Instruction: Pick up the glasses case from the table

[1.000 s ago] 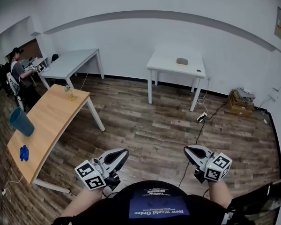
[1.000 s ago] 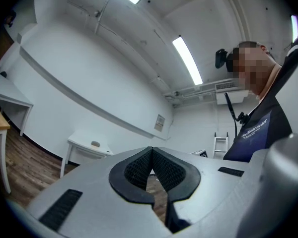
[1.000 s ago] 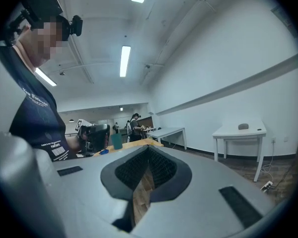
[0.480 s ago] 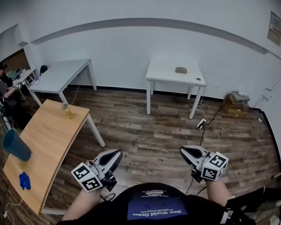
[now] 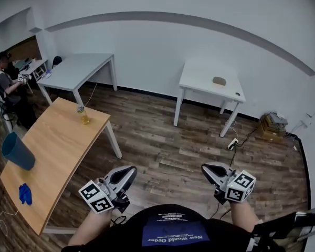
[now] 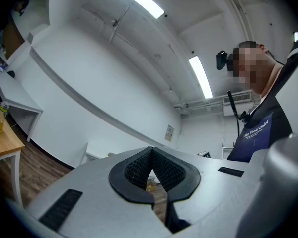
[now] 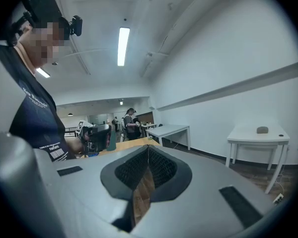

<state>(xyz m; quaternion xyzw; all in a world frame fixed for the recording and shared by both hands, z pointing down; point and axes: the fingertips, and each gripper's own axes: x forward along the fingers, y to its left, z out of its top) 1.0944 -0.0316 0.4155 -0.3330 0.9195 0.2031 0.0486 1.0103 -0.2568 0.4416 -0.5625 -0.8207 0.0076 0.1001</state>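
So, case (image 5: 219,80): a small grey lump on the white table (image 5: 199,83) by the far wall, well apart from both grippers.
Change: the head view has swung, so that table now sits further right than a second ago. The wooden table (image 5: 58,151) with its bottle (image 5: 84,115) shows fuller at left.
Left gripper (image 5: 127,171): jaws pressed together with nothing between them, held low before the body.
Right gripper (image 5: 209,168): jaws closed too, empty.
Meaning: probably the walk-up. Floor remains to cross, and the jaws must spread before any grasp.
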